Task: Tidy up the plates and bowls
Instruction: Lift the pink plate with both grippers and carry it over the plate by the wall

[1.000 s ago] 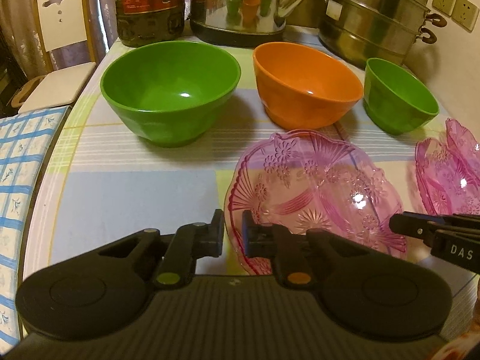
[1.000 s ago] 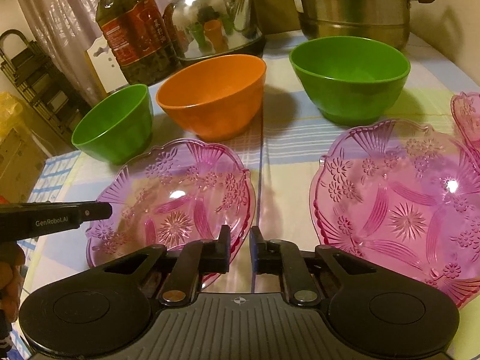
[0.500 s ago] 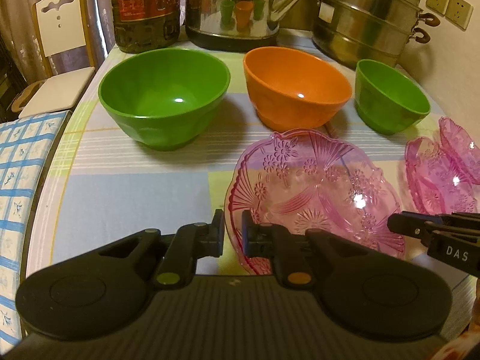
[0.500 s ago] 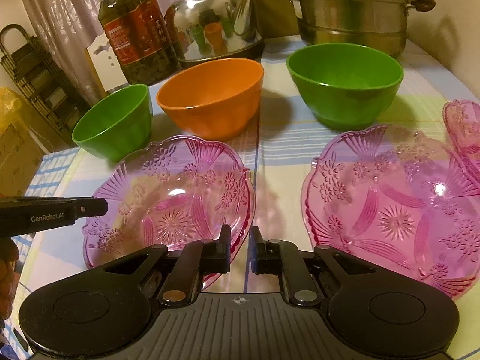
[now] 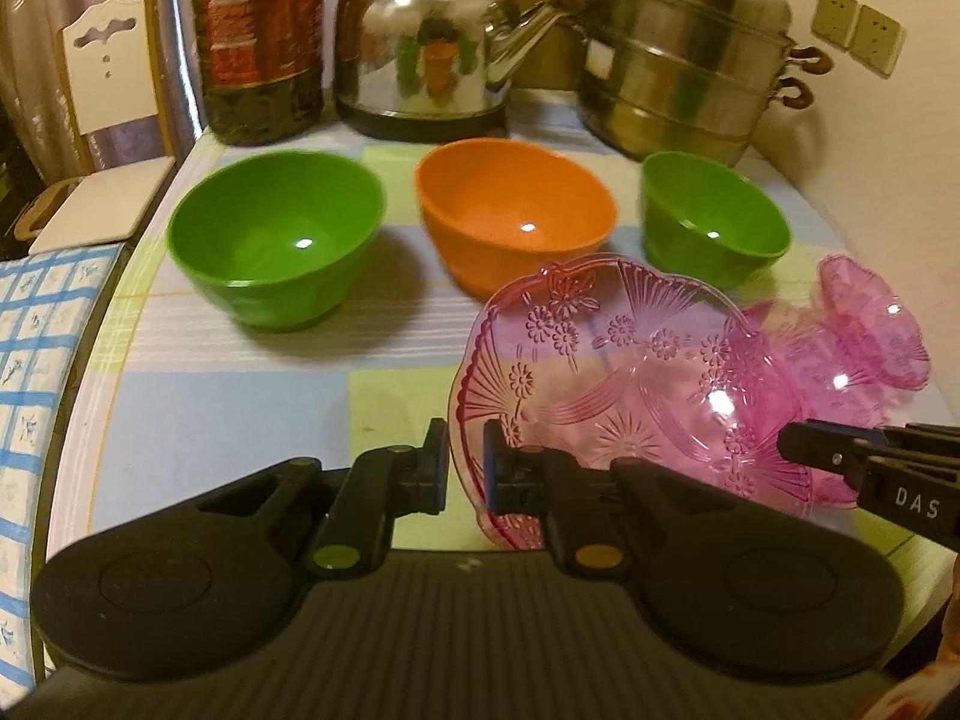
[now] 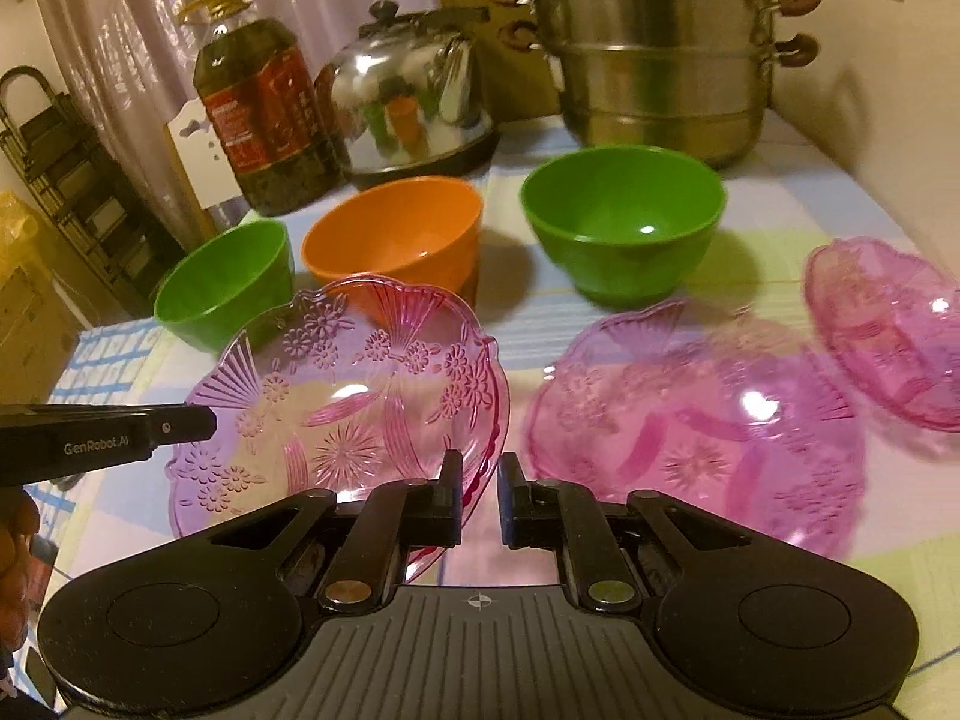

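While both the left gripper (image 5: 466, 468) and right gripper (image 6: 481, 497) clench opposite rims of the near pink pressed-glass-style plate (image 5: 624, 384), it looks light, rigid, slippery, best held by its scalloped edge

Three bowls (image 5: 516, 216) in a row mid-desk (image 5: 228, 420); bottle (image 5: 258, 36), kettle (image 5: 426, 54), steamer (image 5: 684, 54) behind them; plates (image 6: 696, 420) in front.

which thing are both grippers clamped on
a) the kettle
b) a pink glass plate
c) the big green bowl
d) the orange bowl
b: the left gripper and right gripper each pinch the rim of the same pink glass plate, on opposite sides, tilted off the table.
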`<move>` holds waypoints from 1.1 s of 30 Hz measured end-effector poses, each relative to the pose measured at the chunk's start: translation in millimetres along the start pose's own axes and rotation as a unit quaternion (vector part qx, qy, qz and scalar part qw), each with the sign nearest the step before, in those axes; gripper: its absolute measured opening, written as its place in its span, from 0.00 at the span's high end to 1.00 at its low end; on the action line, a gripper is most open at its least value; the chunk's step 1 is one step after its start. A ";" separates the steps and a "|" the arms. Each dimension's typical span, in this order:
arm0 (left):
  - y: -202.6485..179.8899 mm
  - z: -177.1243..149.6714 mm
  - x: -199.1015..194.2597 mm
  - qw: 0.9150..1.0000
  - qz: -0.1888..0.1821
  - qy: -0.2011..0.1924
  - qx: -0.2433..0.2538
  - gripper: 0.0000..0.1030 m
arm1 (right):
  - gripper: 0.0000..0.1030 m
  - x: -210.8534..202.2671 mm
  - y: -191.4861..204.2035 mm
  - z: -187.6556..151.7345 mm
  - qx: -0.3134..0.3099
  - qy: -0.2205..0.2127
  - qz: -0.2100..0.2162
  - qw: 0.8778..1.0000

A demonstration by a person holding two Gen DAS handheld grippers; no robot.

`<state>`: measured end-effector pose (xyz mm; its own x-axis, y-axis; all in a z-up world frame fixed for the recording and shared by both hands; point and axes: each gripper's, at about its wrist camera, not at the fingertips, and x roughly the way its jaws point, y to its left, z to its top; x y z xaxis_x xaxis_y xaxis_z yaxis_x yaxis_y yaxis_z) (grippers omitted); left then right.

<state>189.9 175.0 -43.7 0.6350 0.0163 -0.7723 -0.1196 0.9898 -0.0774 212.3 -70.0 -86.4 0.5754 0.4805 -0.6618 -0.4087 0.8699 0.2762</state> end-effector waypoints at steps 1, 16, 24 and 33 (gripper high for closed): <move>-5.5 2.7 -2.4 1.000 -0.003 -0.001 0.003 0.90 | 0.89 -5.3 -2.4 1.6 0.000 -0.002 -0.003 1.000; -108.3 48.0 -18.9 0.996 -0.056 -0.024 0.063 0.90 | 0.90 -89.6 -70.6 25.1 0.064 -0.048 -0.057 0.995; -169.5 70.1 -10.6 0.991 -0.087 -0.028 0.099 0.90 | 0.90 -120.9 -117.2 39.8 0.090 -0.067 -0.093 0.989; -229.4 84.8 19.9 0.984 -0.121 -0.014 0.128 0.90 | 0.90 -129.0 -174.7 46.1 0.120 -0.069 -0.124 0.983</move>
<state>294.6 -39.7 12.1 0.6430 -0.2236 -0.7325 0.2310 0.9685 -0.0928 242.1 -278.8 -17.1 0.7338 0.2456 -0.6334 -0.0741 0.9557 0.2849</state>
